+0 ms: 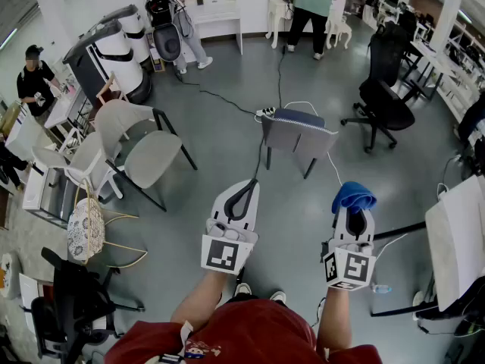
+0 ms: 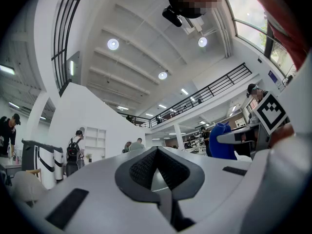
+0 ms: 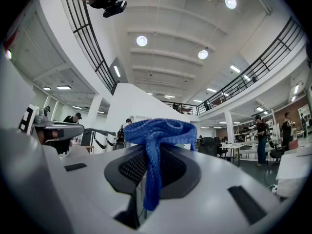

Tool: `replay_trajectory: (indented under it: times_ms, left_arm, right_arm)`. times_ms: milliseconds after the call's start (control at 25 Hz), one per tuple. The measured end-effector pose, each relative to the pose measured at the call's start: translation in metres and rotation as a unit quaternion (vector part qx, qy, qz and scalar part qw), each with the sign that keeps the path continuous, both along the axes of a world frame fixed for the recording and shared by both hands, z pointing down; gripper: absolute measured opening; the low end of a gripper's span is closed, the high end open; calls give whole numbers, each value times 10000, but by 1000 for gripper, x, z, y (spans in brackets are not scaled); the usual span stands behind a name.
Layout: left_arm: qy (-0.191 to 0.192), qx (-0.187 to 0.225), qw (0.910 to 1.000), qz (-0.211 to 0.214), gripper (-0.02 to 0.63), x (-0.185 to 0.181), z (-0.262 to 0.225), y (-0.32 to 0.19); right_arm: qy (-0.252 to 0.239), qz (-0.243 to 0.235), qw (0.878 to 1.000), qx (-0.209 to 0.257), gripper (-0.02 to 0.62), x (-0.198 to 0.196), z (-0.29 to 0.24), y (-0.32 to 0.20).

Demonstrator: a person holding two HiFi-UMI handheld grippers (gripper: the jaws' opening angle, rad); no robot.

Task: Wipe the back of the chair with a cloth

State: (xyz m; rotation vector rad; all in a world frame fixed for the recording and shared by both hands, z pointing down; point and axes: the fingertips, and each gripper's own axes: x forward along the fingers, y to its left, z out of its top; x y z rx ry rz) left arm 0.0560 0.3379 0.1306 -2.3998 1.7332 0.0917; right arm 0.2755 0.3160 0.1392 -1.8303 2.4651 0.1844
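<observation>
A grey chair (image 1: 297, 133) with a dark blue seat stands ahead of me on the floor, its back towards me. My right gripper (image 1: 355, 205) is shut on a blue knitted cloth (image 1: 354, 196), which bunches over the tips (image 3: 158, 130) and hangs down between the jaws. My left gripper (image 1: 245, 192) is shut with nothing in it (image 2: 157, 156). Both grippers are held up at waist height, well short of the chair and pointing upward. The blue cloth (image 2: 220, 141) also shows at the right in the left gripper view.
Two light grey chairs (image 1: 140, 139) stand to the left, a black office chair (image 1: 383, 97) to the right. A cable (image 1: 227, 101) runs across the floor to a power strip by the chair. A white table (image 1: 455, 237) is at my right. People stand at the back.
</observation>
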Motion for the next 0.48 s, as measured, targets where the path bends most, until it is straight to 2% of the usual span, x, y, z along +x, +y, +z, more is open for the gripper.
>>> replay_trajectory:
  times_ms: [120,320,480]
  left_arm:
    - [-19,41,10000,23,14,-13,0,1]
    - [33,69,10000,26,14,-33,-2,1]
    - [110,15,9999,88,14,-44,2,5]
  right_arm:
    - [-178,36,9998,16,61,-13,3,2]
    - [89,-24,10000,-13,63,-35,3,2]
    - [39,20,10000,-28,63,-46,5,8]
